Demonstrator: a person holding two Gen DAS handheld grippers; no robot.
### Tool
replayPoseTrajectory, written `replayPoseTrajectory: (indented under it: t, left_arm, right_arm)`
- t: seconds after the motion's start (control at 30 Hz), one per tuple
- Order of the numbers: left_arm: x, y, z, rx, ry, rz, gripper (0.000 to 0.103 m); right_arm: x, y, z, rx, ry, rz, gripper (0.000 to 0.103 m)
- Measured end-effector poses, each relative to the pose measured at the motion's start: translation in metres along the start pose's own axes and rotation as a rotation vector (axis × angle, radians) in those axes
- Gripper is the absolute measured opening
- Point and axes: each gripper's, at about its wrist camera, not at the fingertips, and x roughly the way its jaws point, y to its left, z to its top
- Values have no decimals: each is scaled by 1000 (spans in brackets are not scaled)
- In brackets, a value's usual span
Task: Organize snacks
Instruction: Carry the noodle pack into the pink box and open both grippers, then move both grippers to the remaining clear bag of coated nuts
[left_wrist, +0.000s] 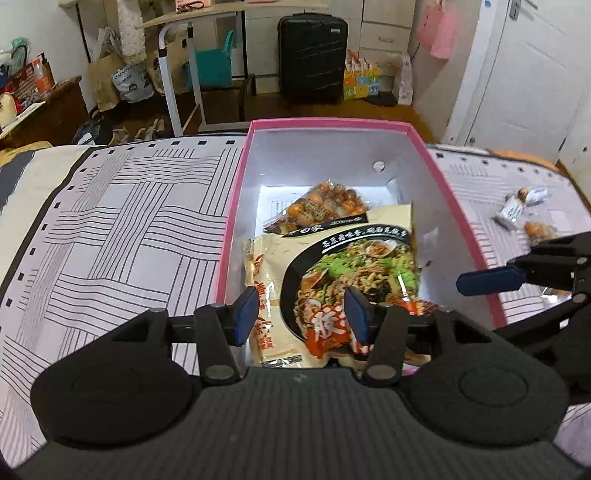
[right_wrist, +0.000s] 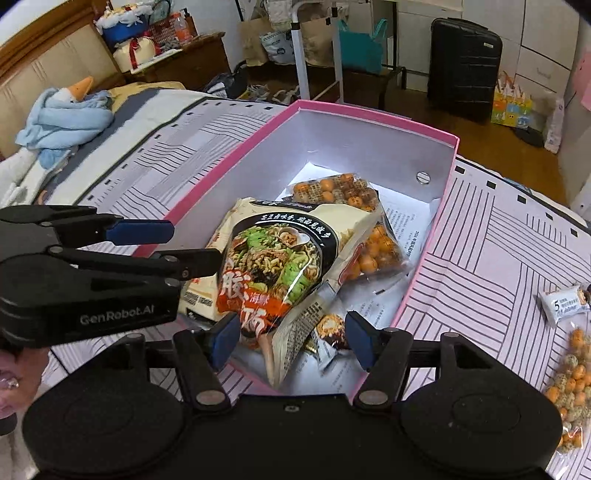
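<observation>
A pink box (left_wrist: 236, 206) (right_wrist: 439, 243) with a white inside lies open on the striped bedspread. In it a noodle packet (left_wrist: 351, 273) (right_wrist: 273, 266) lies on top of a bag of orange nut snacks (left_wrist: 325, 206) (right_wrist: 340, 192), and a small wrapped snack (right_wrist: 330, 332) lies at the near end. My left gripper (left_wrist: 301, 314) (right_wrist: 184, 243) is open, its jaws on either side of the packet's near end. My right gripper (right_wrist: 291, 341) is open over the near end of the box; one of its blue fingers (left_wrist: 487, 278) shows in the left wrist view.
Loose snacks lie on the bedspread right of the box: a small white packet (right_wrist: 563, 302) (left_wrist: 511, 212) and a bag of nuts (right_wrist: 570, 384). A blue cloth with a toy goose (right_wrist: 70, 114) lies at the far left. A black suitcase (left_wrist: 312, 61) stands on the floor beyond.
</observation>
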Motion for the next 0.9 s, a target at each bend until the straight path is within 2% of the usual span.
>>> replayPoseTrajectory:
  t: [0.37,0.53,0.63,0.77,0.9]
  left_arm:
    - [-49,-15,2,-9,-27,-62,56]
    - [-80,-33,6,12,-63,-113,60]
    - [-96,-50,7,36,-89,-152,64]
    - [-110,-79,12,93,-110,-190,72]
    - [-114,-107,16,136,-129,-232,75]
  right_arm:
    - [-49,-7,-16,-13,-30,23,68]
    - [-86,-15,-26,-21,-85,33,68]
    - [-111,-28,-35,-13,-122,34,68]
    - [-143,-55,-50,-18,-148,-23,69]
    - [-174,-85,-68,-12,-209,-55,74]
